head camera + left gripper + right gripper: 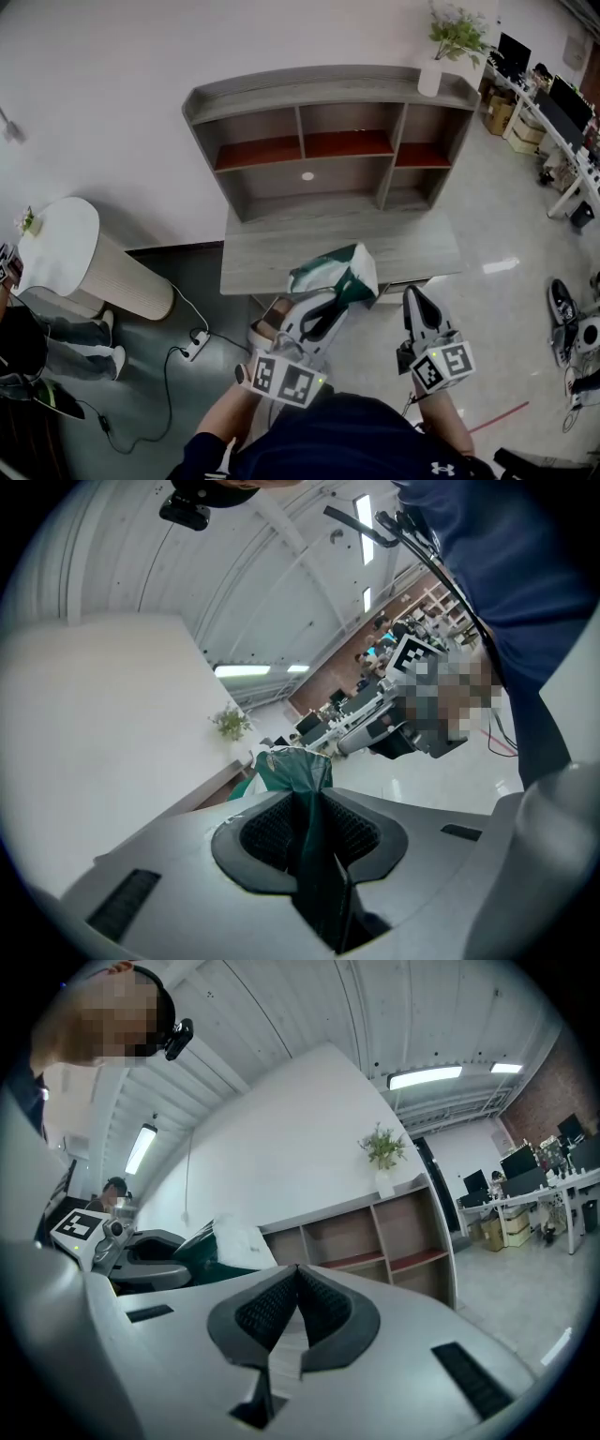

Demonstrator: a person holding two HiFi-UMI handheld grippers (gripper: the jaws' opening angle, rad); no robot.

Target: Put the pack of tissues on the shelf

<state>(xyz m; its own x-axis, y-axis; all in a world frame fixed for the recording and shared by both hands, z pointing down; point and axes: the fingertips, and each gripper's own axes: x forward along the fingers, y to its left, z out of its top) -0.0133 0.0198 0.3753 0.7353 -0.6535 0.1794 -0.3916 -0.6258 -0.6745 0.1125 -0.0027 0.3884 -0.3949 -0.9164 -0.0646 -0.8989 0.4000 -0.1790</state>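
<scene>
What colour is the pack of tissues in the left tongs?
Dark green with a white side; the pack of tissues shows best in the head view.

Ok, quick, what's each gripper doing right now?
Left gripper: closed on the pack of tissues.
Right gripper: closed, nothing in it.

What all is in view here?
grey wooden shelf unit with red-brown boards: one, grey, against the white wall
white vase with a green plant: one, white and green, top right of the shelf unit
green-and-white plastic pack of tissues: one, held before the shelf unit's ledge
white round side table: one, white, left of the shelf unit
white power strip: one, white, floor, lower left
desks with monitors: several, far right
left gripper: one, grey, shut on the pack of tissues
right gripper: one, grey, shut, empty
</scene>
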